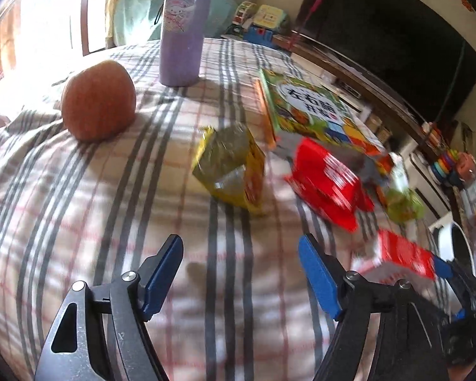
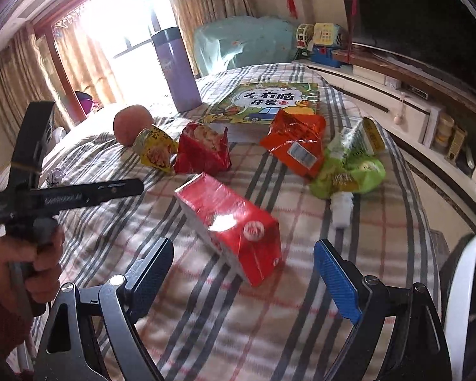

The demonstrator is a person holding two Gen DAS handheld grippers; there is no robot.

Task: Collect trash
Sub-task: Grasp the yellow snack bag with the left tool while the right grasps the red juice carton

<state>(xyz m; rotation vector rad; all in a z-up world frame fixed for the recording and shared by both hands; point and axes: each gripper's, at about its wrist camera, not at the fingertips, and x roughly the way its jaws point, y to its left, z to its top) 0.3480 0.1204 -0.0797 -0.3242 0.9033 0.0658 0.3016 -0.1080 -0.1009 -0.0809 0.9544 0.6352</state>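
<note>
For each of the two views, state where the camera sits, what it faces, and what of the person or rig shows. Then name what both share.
Left wrist: on the left gripper, angled down over the checked tablecloth toward the apple and yellow packet; its open jaws show.
Right wrist: on the right gripper, facing the red carton; its open jaws and the person's left hand show.
Shared: purple bottle, picture book, apple, red carton.

On the plaid cloth [image 2: 269, 333] we see an apple [image 2: 131, 123] and a purple bottle [image 2: 176, 70]. A book [image 2: 266, 103] lies beside the bottle.
</note>
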